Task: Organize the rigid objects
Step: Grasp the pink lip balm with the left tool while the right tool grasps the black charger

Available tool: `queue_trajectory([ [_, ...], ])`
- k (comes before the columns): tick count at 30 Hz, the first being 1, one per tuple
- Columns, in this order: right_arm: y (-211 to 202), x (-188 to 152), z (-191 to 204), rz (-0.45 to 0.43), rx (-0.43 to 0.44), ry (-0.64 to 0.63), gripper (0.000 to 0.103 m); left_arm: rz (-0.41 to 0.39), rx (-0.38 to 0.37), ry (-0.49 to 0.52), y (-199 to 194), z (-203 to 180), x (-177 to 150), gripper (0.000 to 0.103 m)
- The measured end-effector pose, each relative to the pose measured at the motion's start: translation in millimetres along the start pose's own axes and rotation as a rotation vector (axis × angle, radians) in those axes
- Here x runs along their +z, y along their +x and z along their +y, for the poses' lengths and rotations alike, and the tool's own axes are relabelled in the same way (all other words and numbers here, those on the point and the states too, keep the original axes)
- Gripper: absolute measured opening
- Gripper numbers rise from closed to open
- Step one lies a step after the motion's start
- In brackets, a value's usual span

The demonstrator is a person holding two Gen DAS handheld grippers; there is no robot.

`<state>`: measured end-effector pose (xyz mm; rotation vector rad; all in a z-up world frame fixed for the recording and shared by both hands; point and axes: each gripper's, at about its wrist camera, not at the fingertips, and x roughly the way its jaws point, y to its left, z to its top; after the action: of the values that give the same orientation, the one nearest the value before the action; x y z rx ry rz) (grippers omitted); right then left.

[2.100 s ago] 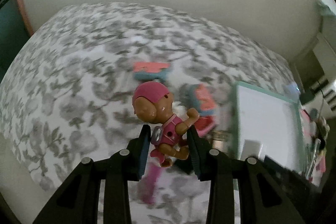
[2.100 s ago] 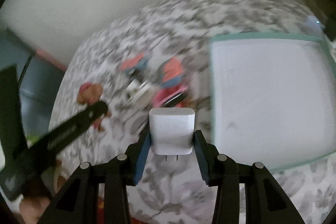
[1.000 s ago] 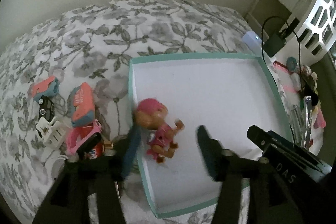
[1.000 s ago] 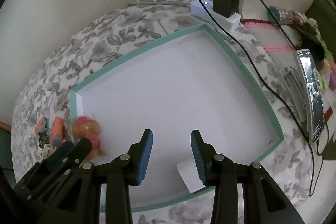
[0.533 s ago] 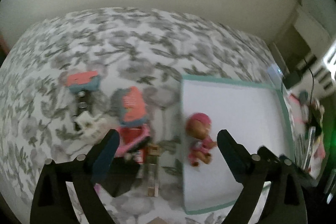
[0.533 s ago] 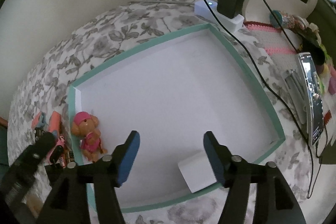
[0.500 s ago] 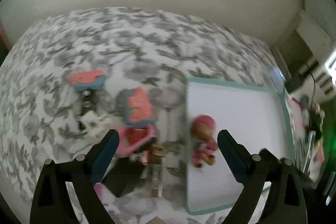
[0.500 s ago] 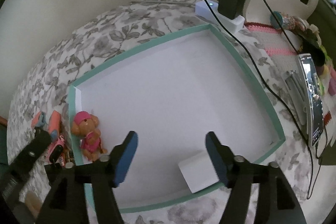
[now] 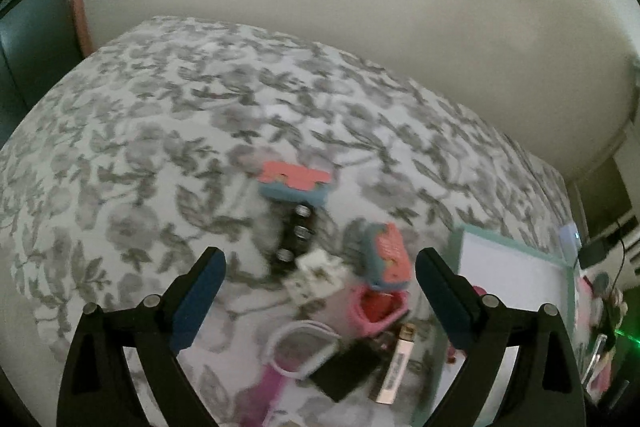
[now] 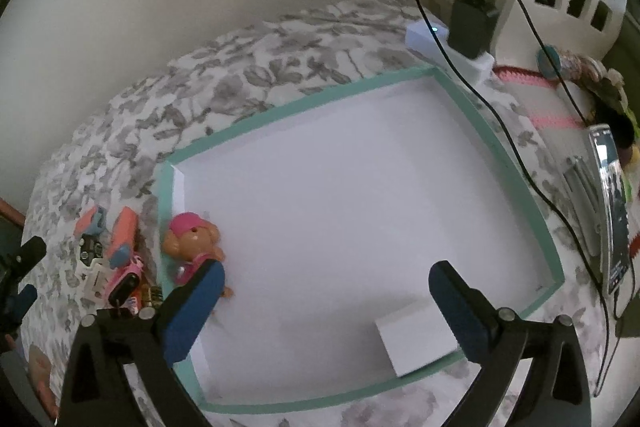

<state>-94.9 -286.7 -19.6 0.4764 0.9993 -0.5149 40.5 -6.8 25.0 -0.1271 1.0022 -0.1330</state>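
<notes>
Two black two-finger grippers are working over a grey floral bedspread (image 9: 168, 131). Right gripper (image 10: 326, 285), jaws opening and empty, is hovering over a shallow teal-rimmed white box (image 10: 288, 109); white cube charger (image 10: 416, 341) and pink-capped toy puppy (image 10: 192, 247) are lying inside, below its fingers. Left gripper (image 9: 320, 273), spread wide and empty, is hanging above small cluttered toys (image 9: 384, 259).

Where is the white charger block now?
In the right wrist view, the charger lies inside the tray, in its near right corner against the teal rim, across the tray from the doll.
</notes>
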Motion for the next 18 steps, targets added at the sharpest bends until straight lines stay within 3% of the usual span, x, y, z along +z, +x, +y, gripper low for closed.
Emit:
queue_trajectory([
  [8, -19.4, -4.9, 41.3, -0.059, 0.154, -0.073, 0.103, 0.020, 0.070, -0.013, -8.5, 32.5, 5.1, 0.096],
  [11, -19.0, -12.2, 65.7, -0.035, 0.231, -0.128, 0.103, 0.060, 0.118, 0.009, -6.3, 41.8, 0.4, 0.096],
  [18, 1.6, -39.8, 118.7, 0.078, 0.275, -0.273, 0.103, 0.219, 0.158, 0.005, 13.8, 65.7, -20.2, 0.096],
])
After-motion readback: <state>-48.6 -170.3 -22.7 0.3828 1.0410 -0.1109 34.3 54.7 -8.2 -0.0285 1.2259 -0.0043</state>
